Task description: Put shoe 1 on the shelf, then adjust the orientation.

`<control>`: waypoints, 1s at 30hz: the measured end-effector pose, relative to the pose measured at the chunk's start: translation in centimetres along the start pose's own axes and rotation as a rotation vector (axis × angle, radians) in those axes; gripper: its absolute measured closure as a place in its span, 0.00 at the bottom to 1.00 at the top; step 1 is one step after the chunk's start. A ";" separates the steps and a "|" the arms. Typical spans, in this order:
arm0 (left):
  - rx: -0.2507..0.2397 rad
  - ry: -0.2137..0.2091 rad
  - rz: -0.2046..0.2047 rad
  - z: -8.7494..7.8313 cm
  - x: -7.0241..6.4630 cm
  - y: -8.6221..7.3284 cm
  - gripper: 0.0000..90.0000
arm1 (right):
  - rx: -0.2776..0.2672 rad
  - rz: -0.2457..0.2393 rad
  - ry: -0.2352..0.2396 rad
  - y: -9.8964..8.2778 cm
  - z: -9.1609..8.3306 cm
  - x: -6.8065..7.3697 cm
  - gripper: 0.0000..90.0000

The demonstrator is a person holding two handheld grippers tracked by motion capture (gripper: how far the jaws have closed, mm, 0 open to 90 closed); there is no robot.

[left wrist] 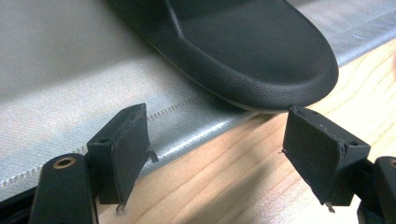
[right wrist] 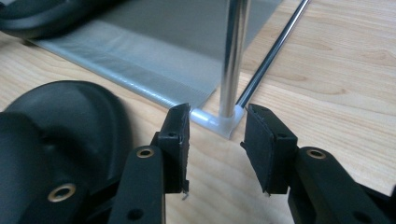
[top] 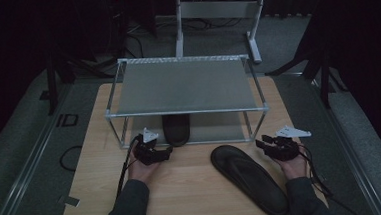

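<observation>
One black slipper lies on the rack's lower grey shelf, its rounded end jutting over the shelf's front edge. A second black slipper rests on the wooden table at the front right. My left gripper points at the shelved slipper. In the left gripper view that gripper is open, and the slipper's end lies just beyond its tips, untouched. My right gripper stands beside the table slipper's toe. Its own view shows it open, with nothing between the jaws and the slipper off to its left.
A two-level metal rack with grey shelves takes up the back of the table. Its front right corner post and white foot stand right ahead of my right gripper. Cables trail off both grippers. A white stand rises behind the table.
</observation>
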State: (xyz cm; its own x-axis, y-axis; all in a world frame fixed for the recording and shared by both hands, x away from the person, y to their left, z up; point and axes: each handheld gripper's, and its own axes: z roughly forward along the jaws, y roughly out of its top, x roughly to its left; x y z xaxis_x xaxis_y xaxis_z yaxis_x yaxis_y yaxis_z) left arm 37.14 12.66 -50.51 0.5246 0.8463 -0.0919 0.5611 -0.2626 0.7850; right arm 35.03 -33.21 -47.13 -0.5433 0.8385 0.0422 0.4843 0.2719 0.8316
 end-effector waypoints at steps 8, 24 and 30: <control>0.000 -0.008 -0.003 0.0 0.1 0.0 0.26 | -0.015 -0.025 0.038 -0.8 -2.2 2.3 0.62; 0.000 -0.003 0.000 0.0 0.0 0.0 0.26 | -0.045 -0.058 0.106 -2.0 -4.8 5.9 0.57; 0.000 -0.004 -0.002 0.0 0.0 0.0 0.26 | -0.005 -0.085 0.133 -2.2 -3.8 6.1 0.54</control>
State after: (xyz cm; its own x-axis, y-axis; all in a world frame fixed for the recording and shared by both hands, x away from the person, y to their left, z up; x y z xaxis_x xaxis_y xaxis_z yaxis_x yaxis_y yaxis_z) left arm 37.14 12.72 -50.52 0.5262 0.8449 -0.0960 0.5621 -0.2609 0.7848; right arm 28.08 -30.47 -46.57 -0.6686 0.7423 0.0441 0.4294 0.3370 0.8379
